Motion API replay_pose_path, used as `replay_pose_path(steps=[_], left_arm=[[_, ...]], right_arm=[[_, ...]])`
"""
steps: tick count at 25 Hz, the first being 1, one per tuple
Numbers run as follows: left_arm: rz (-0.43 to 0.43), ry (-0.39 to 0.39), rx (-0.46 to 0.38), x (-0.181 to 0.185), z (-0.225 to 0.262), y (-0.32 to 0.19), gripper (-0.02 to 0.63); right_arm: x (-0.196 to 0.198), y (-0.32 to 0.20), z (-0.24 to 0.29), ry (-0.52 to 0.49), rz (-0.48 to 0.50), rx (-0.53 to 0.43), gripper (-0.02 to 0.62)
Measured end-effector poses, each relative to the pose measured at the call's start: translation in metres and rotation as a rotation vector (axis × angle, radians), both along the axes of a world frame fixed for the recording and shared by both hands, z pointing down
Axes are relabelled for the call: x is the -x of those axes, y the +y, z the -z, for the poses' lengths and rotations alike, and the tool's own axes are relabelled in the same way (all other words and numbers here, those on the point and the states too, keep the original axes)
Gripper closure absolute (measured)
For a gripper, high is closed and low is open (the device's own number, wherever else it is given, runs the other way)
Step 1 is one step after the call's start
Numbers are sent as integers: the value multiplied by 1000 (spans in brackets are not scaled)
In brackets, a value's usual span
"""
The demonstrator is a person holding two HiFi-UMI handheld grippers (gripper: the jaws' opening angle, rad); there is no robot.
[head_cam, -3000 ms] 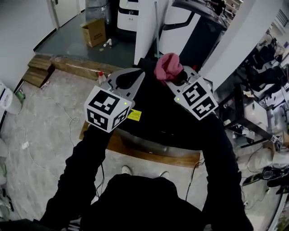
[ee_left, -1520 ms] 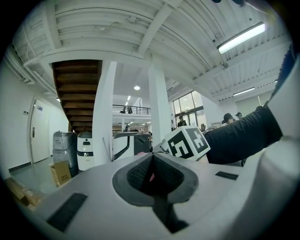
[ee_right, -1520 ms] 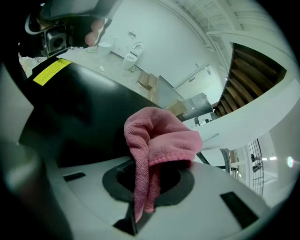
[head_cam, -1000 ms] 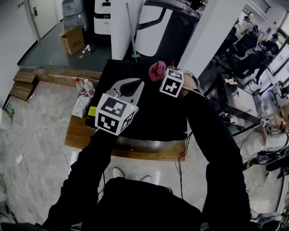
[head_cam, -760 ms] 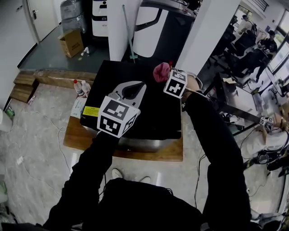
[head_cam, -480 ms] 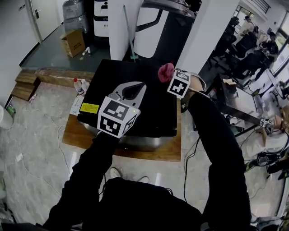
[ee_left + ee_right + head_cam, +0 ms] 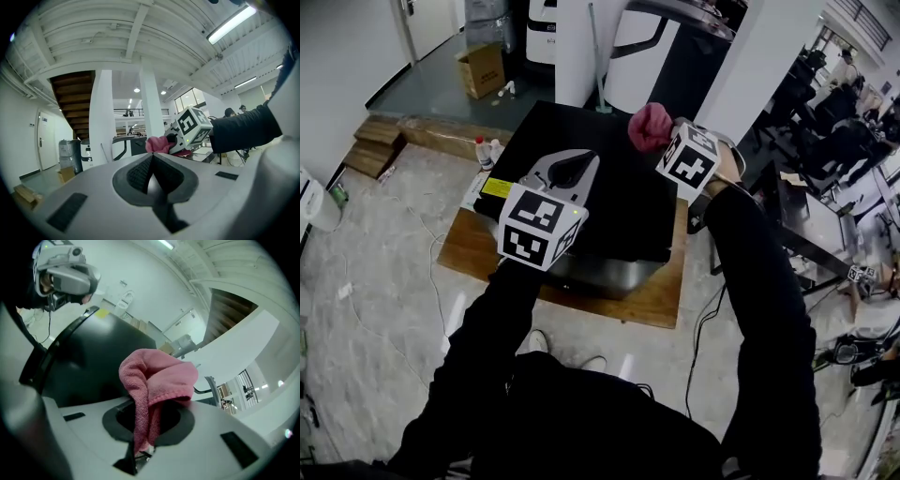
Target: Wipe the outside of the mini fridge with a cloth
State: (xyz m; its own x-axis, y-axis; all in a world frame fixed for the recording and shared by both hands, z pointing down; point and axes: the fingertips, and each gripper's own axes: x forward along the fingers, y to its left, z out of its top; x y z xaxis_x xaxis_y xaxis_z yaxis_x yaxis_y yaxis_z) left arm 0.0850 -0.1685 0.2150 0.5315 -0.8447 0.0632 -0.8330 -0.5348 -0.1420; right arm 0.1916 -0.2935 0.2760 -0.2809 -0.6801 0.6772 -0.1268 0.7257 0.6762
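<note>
The black mini fridge (image 7: 609,202) stands below me, its top facing up. My right gripper (image 7: 664,139) hovers at the top's far right corner, shut on a bunched pink cloth (image 7: 649,127). In the right gripper view the cloth (image 7: 157,376) bulges out between the jaws, with the fridge's dark top (image 7: 89,357) just beyond. My left gripper (image 7: 567,171) hangs over the near left part of the top, shut with nothing in it. The left gripper view shows its jaws (image 7: 151,158) pressed together and the cloth (image 7: 157,144) ahead.
The fridge rests on a wooden board (image 7: 652,309) on the marble floor. Two bottles (image 7: 485,150) and a small box stand by its left side. A cardboard box (image 7: 483,70) sits farther back, white machines behind, cables (image 7: 705,314) and desks to the right.
The right gripper and the pink cloth have slid rightwards along the fridge top's far edge to its right corner. The left gripper has kept its place above the near left part.
</note>
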Motion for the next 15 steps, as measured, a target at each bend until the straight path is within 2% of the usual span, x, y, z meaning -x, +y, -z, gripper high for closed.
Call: replay_pose_path(steps=[4,7,12,15], left_arm=[[37,16,-20,27,7,16,600],[33,36,-27,51,5,24,600],[2,38,3,84,-11,29,600],[3,32,14,116,-19,34,600]], right_arm=[[40,32,8,-138,45,93,543],[73,49,12,-199,64,145,543],[126,65,9,-195,85,171,543],[168,75,6,-190,100,176,543]])
